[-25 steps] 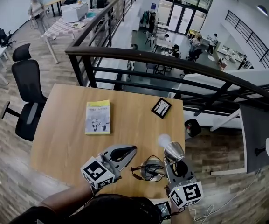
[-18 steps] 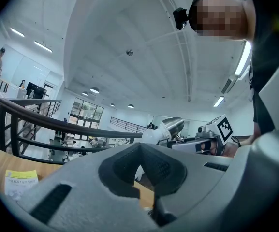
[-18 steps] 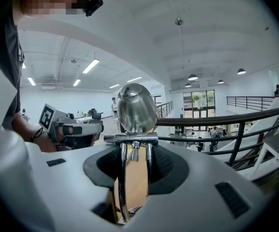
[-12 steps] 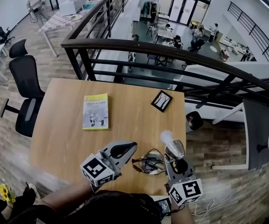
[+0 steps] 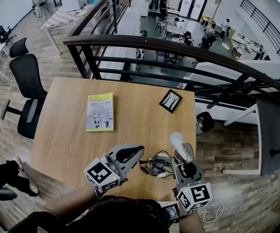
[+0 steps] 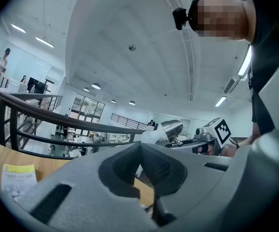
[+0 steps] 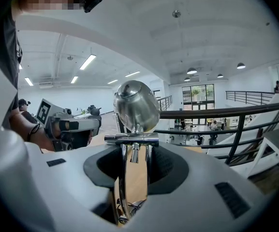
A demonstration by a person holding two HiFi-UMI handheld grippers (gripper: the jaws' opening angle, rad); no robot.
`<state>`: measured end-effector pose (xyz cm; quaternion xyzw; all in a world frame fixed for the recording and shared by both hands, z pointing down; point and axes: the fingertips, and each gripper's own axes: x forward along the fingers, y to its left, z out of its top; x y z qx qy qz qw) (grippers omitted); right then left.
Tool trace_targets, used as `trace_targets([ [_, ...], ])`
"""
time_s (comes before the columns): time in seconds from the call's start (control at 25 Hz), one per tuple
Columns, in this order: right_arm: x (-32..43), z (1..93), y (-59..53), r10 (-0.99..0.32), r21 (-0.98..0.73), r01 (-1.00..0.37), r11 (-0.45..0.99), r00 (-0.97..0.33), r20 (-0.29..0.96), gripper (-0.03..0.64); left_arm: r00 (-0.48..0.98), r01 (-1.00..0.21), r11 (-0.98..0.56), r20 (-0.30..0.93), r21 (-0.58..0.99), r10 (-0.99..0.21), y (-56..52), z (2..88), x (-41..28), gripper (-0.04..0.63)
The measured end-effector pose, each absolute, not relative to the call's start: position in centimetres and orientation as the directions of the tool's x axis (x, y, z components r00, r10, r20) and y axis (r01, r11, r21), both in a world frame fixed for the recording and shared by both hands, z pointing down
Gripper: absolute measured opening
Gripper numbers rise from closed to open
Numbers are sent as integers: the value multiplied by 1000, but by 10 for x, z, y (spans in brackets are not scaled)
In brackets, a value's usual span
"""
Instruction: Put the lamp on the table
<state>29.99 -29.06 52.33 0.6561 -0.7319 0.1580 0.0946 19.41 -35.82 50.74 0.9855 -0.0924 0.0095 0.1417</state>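
Right hand-held gripper [image 7: 135, 153]: is pinching the lamp [image 7: 136, 106] by its stem over the desk [image 5: 135, 125].
Left hand-held gripper [image 6: 140, 150]: is pressing its jaws together, empty.

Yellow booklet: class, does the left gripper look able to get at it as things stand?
Probably yes: the left gripper holds nothing, and only bare table lies between it and the yellow booklet.

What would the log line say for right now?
right gripper: shut on lamp stem | left gripper: shut, beside cord | lamp: over table, near edge | book: lying flat, apart
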Motion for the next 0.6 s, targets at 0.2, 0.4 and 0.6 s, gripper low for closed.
trace_targets([
  [0.2, 305, 530, -294, -925, -116, -989, 93, -128, 357, 126, 981, -196, -938, 55, 286, -188, -359, 511, 197, 8],
  [0.4, 309, 535, -302, -924, -123, -988, 92, -131, 358, 126, 979, -204, -935, 63, 291, -194, -366, 516, 200, 9],
  [0.6, 311, 536, -308, -924, -129, -988, 89, -130, 360, 126, 978, -208, -933, 69, 294, -197, -369, 519, 201, 8],
])
